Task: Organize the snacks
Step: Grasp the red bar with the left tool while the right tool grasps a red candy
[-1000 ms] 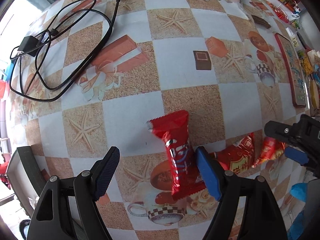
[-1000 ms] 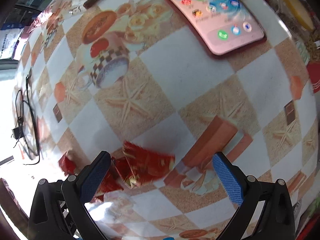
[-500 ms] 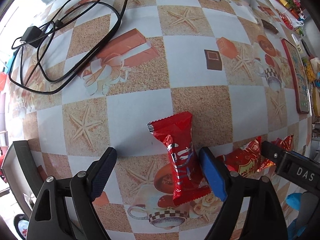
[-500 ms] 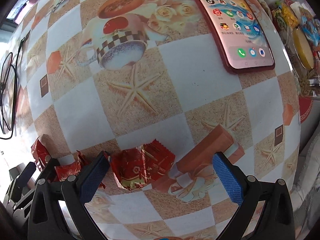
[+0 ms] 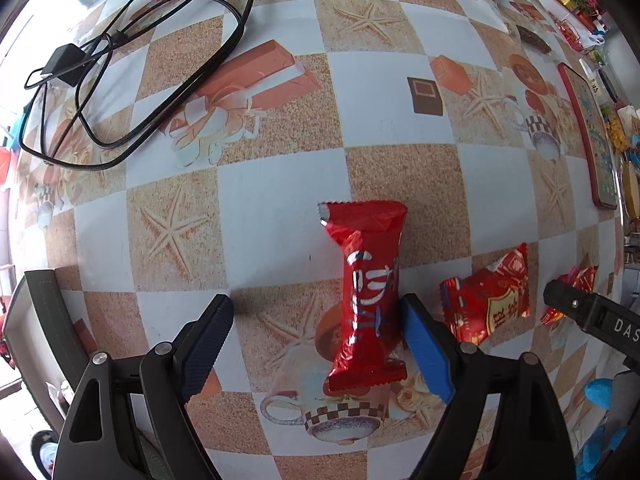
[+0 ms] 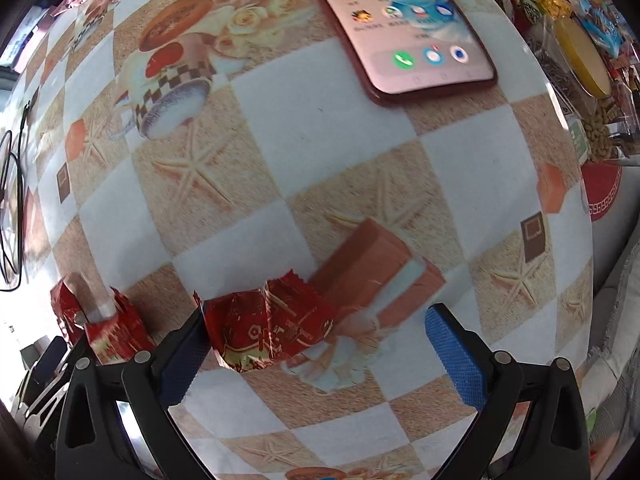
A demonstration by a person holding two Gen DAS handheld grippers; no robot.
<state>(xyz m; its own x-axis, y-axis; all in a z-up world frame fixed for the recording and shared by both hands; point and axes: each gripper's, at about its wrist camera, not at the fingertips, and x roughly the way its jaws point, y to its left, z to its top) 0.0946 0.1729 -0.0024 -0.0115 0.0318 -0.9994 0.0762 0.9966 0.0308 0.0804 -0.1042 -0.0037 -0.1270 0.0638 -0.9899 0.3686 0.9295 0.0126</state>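
A long red snack bar [image 5: 366, 292] lies on the patterned tablecloth between the fingers of my open left gripper [image 5: 316, 344], close against the right finger. A red candy packet [image 5: 490, 304] lies just right of it, and a smaller red packet [image 5: 576, 284] lies beyond, partly behind my right gripper's body. In the right wrist view, a red packet [image 6: 268, 328] lies between the fingers of my open right gripper [image 6: 316, 356], next to the left finger. Other red packets [image 6: 108, 326] lie to its left.
A red-cased phone [image 6: 400, 28] with its screen lit lies ahead of the right gripper; it also shows in the left wrist view [image 5: 588, 136]. A black charger and coiled cable [image 5: 120, 72] lie at the far left. Jars and small items [image 6: 584, 56] crowd the right edge.
Both grippers have moved forward and lower over the table. The snack bar and the red packet now sit deeper between the fingers. Both grippers stay open.
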